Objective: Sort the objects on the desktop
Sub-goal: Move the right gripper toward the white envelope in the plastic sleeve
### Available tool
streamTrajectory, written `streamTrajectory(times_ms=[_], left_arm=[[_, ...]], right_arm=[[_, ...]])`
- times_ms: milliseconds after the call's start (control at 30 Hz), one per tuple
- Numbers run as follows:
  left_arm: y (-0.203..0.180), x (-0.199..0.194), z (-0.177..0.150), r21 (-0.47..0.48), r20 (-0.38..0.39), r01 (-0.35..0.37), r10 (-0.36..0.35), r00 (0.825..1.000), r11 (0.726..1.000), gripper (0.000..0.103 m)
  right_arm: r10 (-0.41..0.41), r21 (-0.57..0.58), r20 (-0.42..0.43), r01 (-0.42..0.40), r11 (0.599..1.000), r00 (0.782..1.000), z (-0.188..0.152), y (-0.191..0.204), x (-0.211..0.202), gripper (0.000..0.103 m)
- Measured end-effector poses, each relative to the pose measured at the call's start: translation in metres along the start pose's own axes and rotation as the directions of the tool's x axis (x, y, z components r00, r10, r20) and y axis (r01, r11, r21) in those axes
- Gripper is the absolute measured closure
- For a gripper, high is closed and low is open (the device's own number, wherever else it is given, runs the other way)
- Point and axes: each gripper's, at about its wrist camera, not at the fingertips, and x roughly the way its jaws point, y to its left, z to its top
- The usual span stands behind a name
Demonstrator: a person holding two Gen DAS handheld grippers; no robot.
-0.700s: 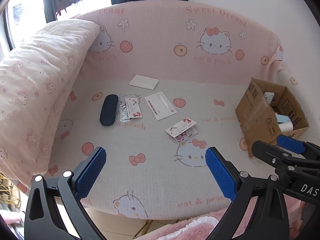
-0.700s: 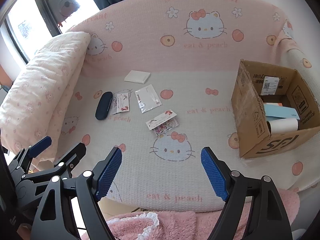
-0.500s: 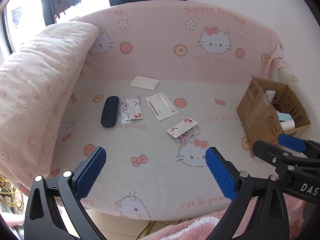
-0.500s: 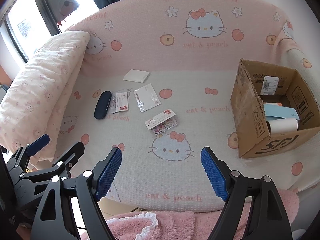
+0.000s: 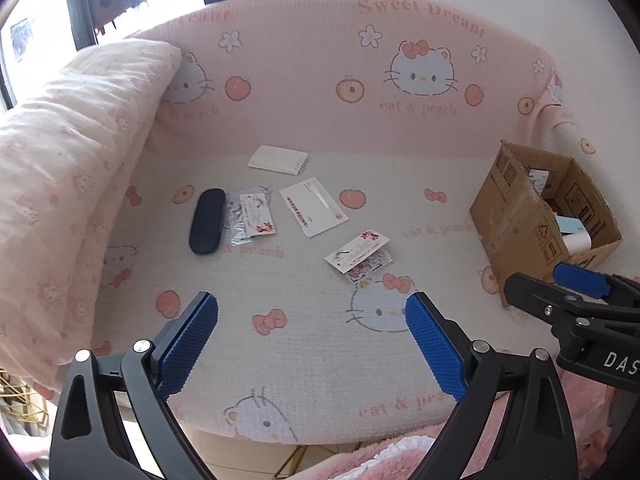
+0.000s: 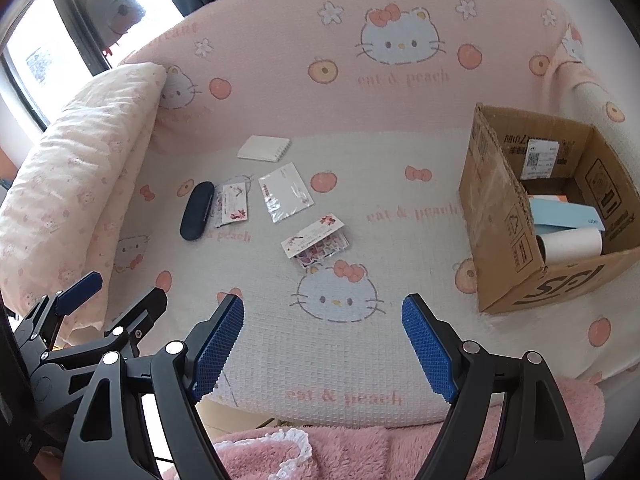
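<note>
Three sticker packets [image 5: 358, 255], one box [image 5: 520, 232].

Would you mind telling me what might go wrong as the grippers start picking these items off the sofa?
The sticker pack and white envelope lie flat on soft fabric, so fingers may snag the sofa cover. The cardboard box already holds a paper roll, leaving less room.
</note>
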Motion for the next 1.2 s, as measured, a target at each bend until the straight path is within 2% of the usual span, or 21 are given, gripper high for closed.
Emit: streamTrajectory(times_ms=[267, 567, 733, 833, 1000, 1200], left_arm=[[0.013, 0.041, 0.006, -0.026, -0.040, 0.022, -0.023, 0.999, 0.999, 0.006], [0.037, 0.102, 0.012, -0.083, -0.063, 0.090, -0.095, 0.994, 0.993, 0.006], [0.049, 0.126, 0.019, -0.118, -0.046, 0.113, -0.119, 0.992, 0.987, 0.006], [0.053, 0.141, 0.023, -0.114, -0.034, 0.113, -0.118, 0.992, 0.987, 0.007], [0.057, 0.169, 0.025, -0.131, 0.000, 0.153, -0.154, 0.988, 0.980, 0.007], [0.062, 0.197, 0.023, -0.167, -0.006, 0.182, -0.185, 0.983, 0.969, 0.007]], right_arm=[[-0.003, 0.005, -0.072, 0.003, 1.000, 0.997, 0.014, -0.007, 0.045, 0.023], [0.015, -0.006, -0.148, -0.016, 1.000, 0.989, 0.040, -0.001, 0.113, 0.023], [0.020, -0.049, -0.168, -0.029, 0.998, 0.986, 0.058, 0.008, 0.149, 0.023], [0.030, -0.089, -0.163, -0.045, 0.995, 0.986, 0.066, 0.017, 0.167, 0.023], [0.041, -0.155, -0.147, -0.064, 0.986, 0.988, 0.075, 0.027, 0.198, 0.023], [0.098, -0.110, -0.187, -0.120, 0.987, 0.977, 0.083, 0.019, 0.233, 0.023]])
